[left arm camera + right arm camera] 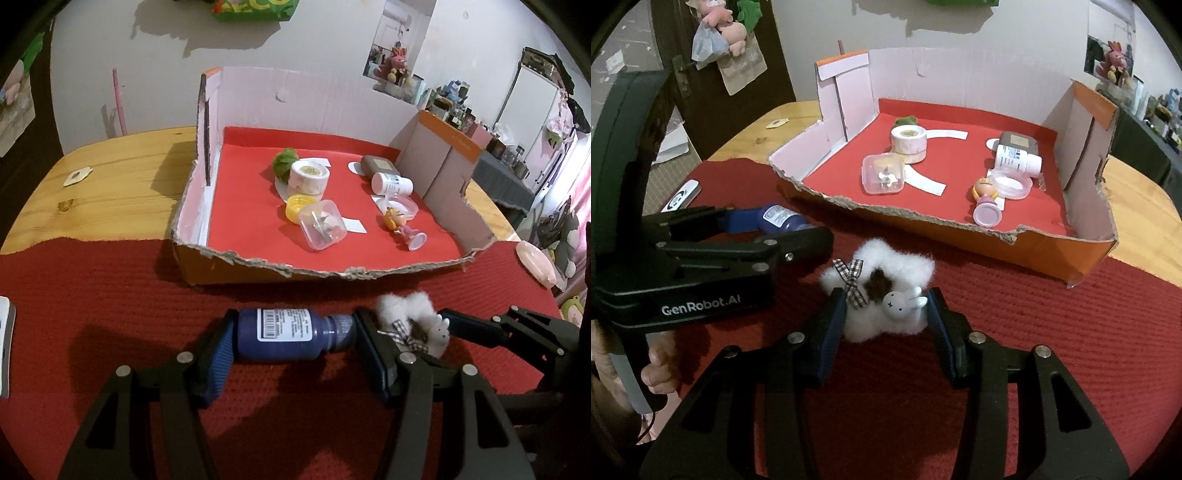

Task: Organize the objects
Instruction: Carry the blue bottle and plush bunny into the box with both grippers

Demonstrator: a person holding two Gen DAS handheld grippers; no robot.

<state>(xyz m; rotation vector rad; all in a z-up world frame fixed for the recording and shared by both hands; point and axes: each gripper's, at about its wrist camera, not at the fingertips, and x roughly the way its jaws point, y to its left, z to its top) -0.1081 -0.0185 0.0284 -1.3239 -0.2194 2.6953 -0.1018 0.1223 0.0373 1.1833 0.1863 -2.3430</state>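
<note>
A dark blue bottle (284,334) with a white label lies on its side on the red mat. My left gripper (293,341) is shut on it, one pad on its base and one on its cap. A fluffy white scrunchie (886,291) with a checked bow and a small bunny face sits just right of the bottle, and my right gripper (886,317) is shut on its lower half. In the right wrist view the left gripper (757,229) reaches in from the left with the blue bottle (779,218). Both objects rest on the mat in front of the torn cardboard box (295,271).
The red-lined box (923,221) holds a tape roll (308,175), a green ball (283,160), a yellow cap (297,207), a clear plastic case (323,229), a white bottle (391,184), a round clear lid (400,205) and a small doll (402,227). A remote (681,195) lies on the mat's left side.
</note>
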